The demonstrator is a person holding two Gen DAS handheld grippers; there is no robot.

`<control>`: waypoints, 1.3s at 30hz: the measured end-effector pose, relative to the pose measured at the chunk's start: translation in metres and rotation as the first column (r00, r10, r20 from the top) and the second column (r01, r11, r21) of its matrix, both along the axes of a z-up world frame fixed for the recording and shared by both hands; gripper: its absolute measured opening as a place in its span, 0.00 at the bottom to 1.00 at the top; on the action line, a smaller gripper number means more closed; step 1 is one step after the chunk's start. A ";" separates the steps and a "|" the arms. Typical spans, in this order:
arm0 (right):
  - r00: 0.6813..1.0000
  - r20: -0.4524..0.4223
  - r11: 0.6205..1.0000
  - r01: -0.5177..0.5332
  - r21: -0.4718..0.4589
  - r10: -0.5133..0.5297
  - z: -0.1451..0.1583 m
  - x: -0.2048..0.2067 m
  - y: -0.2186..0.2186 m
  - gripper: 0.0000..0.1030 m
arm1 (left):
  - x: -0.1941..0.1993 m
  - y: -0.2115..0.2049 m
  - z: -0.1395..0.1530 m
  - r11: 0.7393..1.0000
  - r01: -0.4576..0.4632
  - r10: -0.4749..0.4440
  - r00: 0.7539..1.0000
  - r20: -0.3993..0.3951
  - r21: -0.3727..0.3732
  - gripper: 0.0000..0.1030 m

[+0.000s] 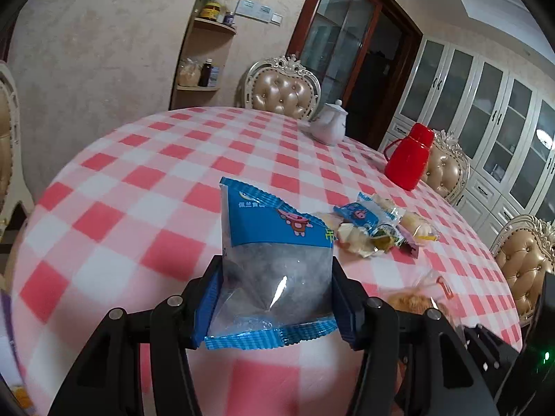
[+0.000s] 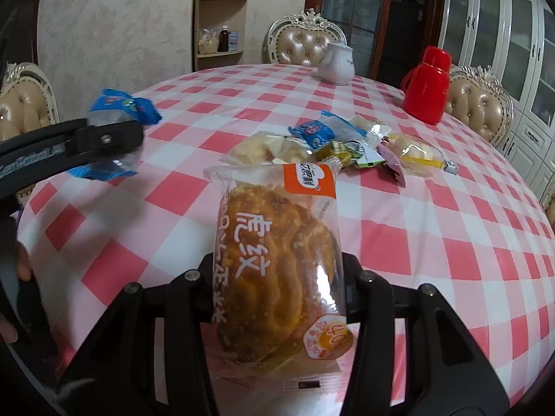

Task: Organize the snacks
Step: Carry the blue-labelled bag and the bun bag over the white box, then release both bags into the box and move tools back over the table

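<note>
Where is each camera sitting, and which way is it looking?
Left wrist view: sits on the left gripper, looking along its fingers across the checked table; its own fingers clamp a blue snack packet.
Right wrist view: sits on the right gripper, facing the same way; its fingers clamp a wrapped bun, and the left gripper with a hand shows at the left.
Both views share the snack pile, white teapot and red flask.
</note>
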State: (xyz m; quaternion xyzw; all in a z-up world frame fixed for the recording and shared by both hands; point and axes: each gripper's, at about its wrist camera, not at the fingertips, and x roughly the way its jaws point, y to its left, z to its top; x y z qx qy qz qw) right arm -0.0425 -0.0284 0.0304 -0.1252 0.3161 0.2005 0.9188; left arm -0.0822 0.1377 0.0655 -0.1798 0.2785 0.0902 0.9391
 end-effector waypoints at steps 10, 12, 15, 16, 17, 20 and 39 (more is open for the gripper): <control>0.995 0.057 0.996 -0.082 -0.033 0.083 0.007 -0.049 0.040 0.49 | -0.094 0.051 0.021 0.993 -0.092 0.088 0.995 0.049 0.070 0.56; 0.992 0.061 0.994 -0.108 -0.033 0.110 0.009 -0.062 0.050 0.49 | -0.113 0.064 0.020 0.990 -0.120 0.116 0.992 0.051 0.076 0.56; 0.987 0.069 0.989 -0.143 -0.044 0.146 0.008 -0.080 0.068 0.49 | -0.143 0.085 0.016 0.983 -0.170 0.167 0.985 0.048 0.074 0.56; 0.985 0.072 0.987 -0.156 -0.049 0.159 0.007 -0.086 0.074 0.49 | -0.152 0.091 0.015 0.980 -0.183 0.180 0.982 0.048 0.076 0.56; 0.982 0.076 0.984 -0.167 -0.055 0.171 0.007 -0.091 0.080 0.49 | -0.163 0.098 0.014 0.977 -0.200 0.196 0.979 0.047 0.080 0.56; 0.974 0.082 0.976 -0.207 -0.066 0.212 0.005 -0.111 0.098 0.49 | -0.188 0.113 0.010 0.969 -0.231 0.228 0.973 0.043 0.092 0.56; 0.747 -0.134 0.758 -0.647 0.080 0.651 -0.013 -0.225 0.195 0.50 | -0.285 0.184 -0.025 0.918 -0.361 0.381 0.918 -0.114 0.165 0.57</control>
